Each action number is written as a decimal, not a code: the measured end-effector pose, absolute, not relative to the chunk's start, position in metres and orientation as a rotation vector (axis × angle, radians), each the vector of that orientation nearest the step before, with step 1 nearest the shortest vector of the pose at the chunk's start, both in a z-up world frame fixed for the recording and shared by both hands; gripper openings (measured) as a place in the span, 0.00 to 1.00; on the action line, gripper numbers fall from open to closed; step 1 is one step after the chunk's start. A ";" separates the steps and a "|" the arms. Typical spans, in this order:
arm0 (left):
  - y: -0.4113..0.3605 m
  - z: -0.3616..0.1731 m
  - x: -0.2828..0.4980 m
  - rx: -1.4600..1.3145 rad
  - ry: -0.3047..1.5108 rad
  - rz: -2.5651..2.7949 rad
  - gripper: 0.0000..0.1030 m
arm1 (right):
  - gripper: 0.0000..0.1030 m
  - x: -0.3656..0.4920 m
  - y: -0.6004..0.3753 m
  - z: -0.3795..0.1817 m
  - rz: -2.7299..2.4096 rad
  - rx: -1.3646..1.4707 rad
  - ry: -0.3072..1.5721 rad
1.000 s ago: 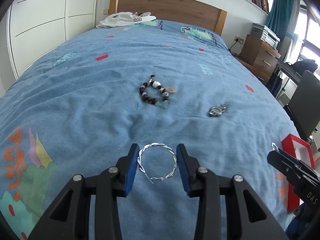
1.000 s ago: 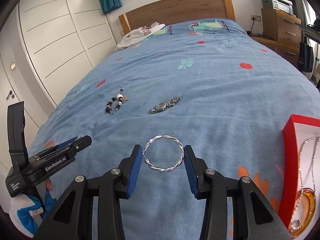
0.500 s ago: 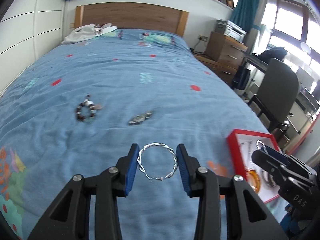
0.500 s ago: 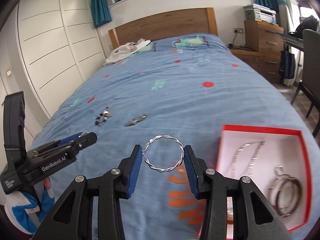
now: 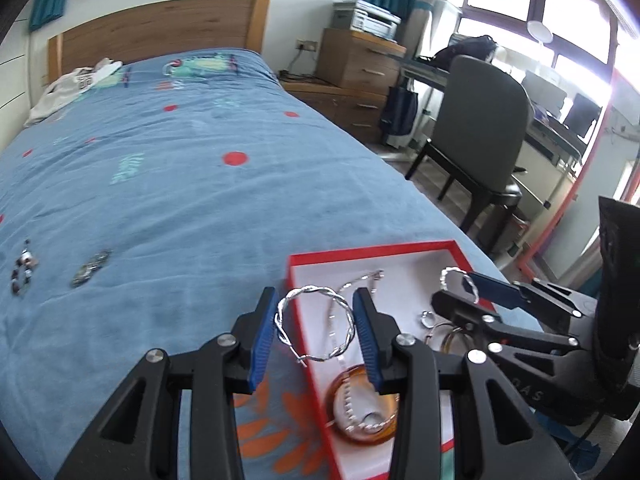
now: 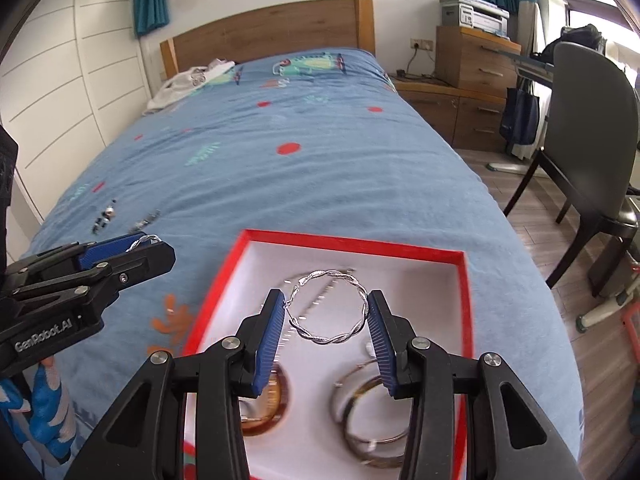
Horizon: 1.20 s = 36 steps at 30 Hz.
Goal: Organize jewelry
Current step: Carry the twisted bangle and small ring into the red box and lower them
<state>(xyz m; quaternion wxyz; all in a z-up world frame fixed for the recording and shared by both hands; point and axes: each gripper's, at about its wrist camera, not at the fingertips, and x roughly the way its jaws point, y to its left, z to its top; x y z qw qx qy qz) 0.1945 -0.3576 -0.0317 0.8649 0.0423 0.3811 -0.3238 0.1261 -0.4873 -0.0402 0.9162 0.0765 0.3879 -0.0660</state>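
My left gripper (image 5: 315, 326) is shut on a twisted silver hoop earring (image 5: 285, 336) and holds it over the left rim of the red jewelry box (image 5: 370, 251). My right gripper (image 6: 327, 322) is shut on a matching silver hoop earring (image 6: 362, 300) above the inside of the red box (image 6: 352, 240). The box holds an amber ring (image 6: 282, 394), a silver chain (image 5: 340, 354) and metal bangles (image 6: 344, 412). A beaded bracelet (image 5: 22, 270) and a small metal piece (image 5: 90, 268) lie on the blue bedspread at left.
The blue bedspread (image 6: 320, 160) runs to a wooden headboard (image 6: 272, 36) with white clothing (image 6: 188, 84) near it. The box lies near the bed's right edge. A grey chair (image 6: 592, 136), a wooden dresser (image 6: 472, 84) and a desk stand right of the bed.
Both grippers have swung right with their earrings, from over the open bedspread to over the red box. The bracelet and metal piece now lie far to the left.
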 end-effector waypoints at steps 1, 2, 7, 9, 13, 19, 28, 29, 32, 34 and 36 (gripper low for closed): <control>-0.369 -0.036 0.195 0.101 0.807 -0.687 0.35 | 0.41 0.129 -0.494 -0.043 -0.138 0.154 0.806; -0.377 -0.039 0.197 0.110 0.815 -0.691 0.35 | 0.41 0.131 -0.499 -0.047 -0.138 0.151 0.818; -0.406 -0.057 0.202 0.153 0.857 -0.704 0.35 | 0.41 0.147 -0.513 -0.065 -0.128 0.135 0.877; -0.413 -0.065 0.203 0.165 0.876 -0.707 0.35 | 0.41 0.151 -0.517 -0.071 -0.122 0.130 0.897; -0.419 -0.083 0.202 0.189 0.913 -0.709 0.35 | 0.41 0.158 -0.524 -0.082 -0.123 0.132 0.939; -0.418 -0.102 0.202 0.207 0.937 -0.697 0.35 | 0.41 0.158 -0.527 -0.094 -0.134 0.128 0.978; -0.419 -0.106 0.202 0.222 0.929 -0.707 0.35 | 0.41 0.160 -0.522 -0.103 -0.163 0.085 1.011; -0.420 -0.106 0.202 0.224 0.929 -0.707 0.35 | 0.41 0.160 -0.521 -0.103 -0.167 0.079 1.013; -0.420 -0.107 0.202 0.227 0.930 -0.703 0.36 | 0.42 0.160 -0.520 -0.104 -0.171 0.072 1.016; -0.420 -0.107 0.203 0.228 0.931 -0.701 0.36 | 0.42 0.160 -0.519 -0.103 -0.172 0.069 1.018; -0.421 -0.107 0.203 0.231 0.932 -0.699 0.36 | 0.42 0.160 -0.519 -0.103 -0.173 0.068 1.018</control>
